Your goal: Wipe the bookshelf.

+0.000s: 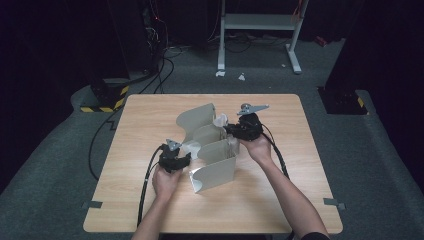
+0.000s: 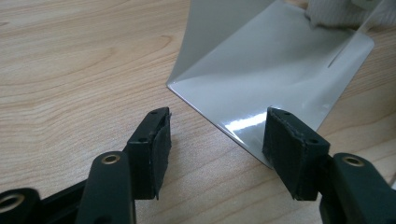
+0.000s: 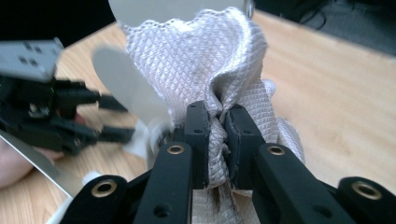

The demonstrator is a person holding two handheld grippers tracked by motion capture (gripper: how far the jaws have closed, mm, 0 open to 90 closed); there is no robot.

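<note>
A grey folding board (image 1: 215, 170) with several glossy panels stands in a zigzag at the middle of the table. A white mesh cloth (image 1: 220, 120) bulges up beside its far panels. My right gripper (image 3: 217, 114) is shut on a bunched fold of the cloth (image 3: 196, 60), right of the board (image 1: 227, 129). My left gripper (image 1: 189, 157) rests low at the board's left side. Its jaws (image 2: 217, 135) stand open around the bottom corner of one panel (image 2: 261, 70), and the pads do not press on it. The cloth (image 2: 336, 11) peeks over that panel's far edge.
The wooden table (image 1: 280, 200) has bare room on every side of the board. Behind it, on the grey floor, stand a white metal frame (image 1: 260, 22) and dark equipment with loose cables (image 1: 160, 75). Each gripper's cable trails back toward the person.
</note>
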